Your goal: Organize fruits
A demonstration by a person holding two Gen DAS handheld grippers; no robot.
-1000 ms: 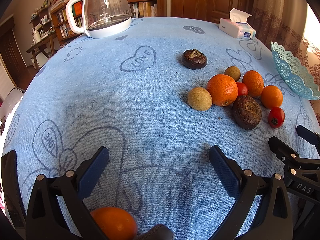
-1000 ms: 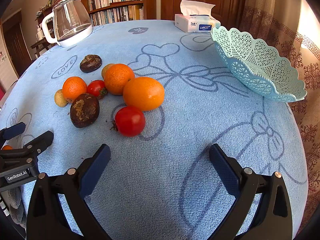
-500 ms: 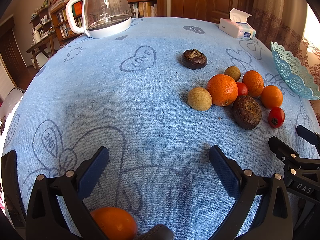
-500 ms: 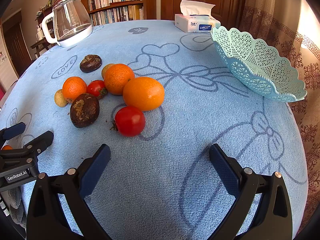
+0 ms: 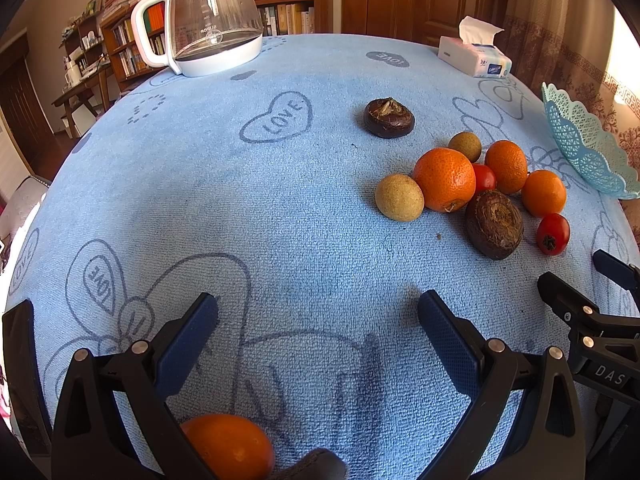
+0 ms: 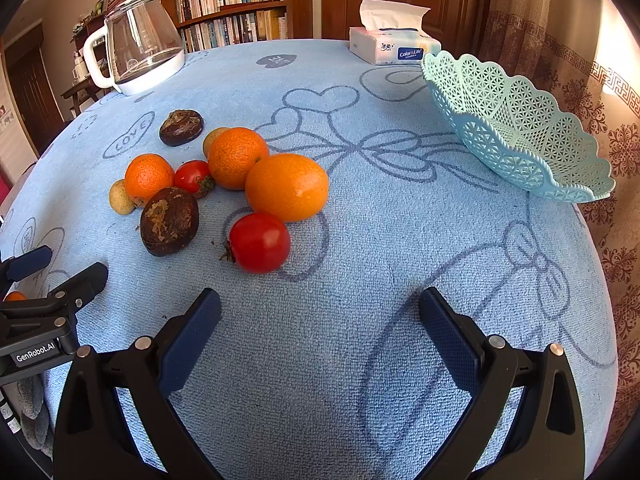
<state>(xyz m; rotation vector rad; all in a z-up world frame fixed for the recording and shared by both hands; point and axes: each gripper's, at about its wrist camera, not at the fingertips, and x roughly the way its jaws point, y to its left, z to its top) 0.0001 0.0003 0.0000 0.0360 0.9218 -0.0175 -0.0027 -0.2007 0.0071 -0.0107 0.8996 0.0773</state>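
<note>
A cluster of fruit lies on the blue tablecloth: oranges point(image 6: 286, 186), a red tomato point(image 6: 260, 242), a second tomato point(image 6: 194, 176), dark brown fruits point(image 6: 170, 220) and small tan fruits point(image 5: 399, 197). A light blue lattice basket point(image 6: 516, 128) stands empty at the right. My right gripper point(image 6: 318, 320) is open and empty, just in front of the near tomato. My left gripper point(image 5: 318, 324) is open and empty, left of the cluster. One orange point(image 5: 230, 446) lies under the left gripper at the table's near edge.
A glass kettle point(image 6: 138, 56) stands at the far left of the table. A tissue box point(image 6: 394, 46) sits at the far edge behind the basket. Bookshelves and a wooden door are behind. The tablecloth point(image 6: 360, 240) rounds off near the basket.
</note>
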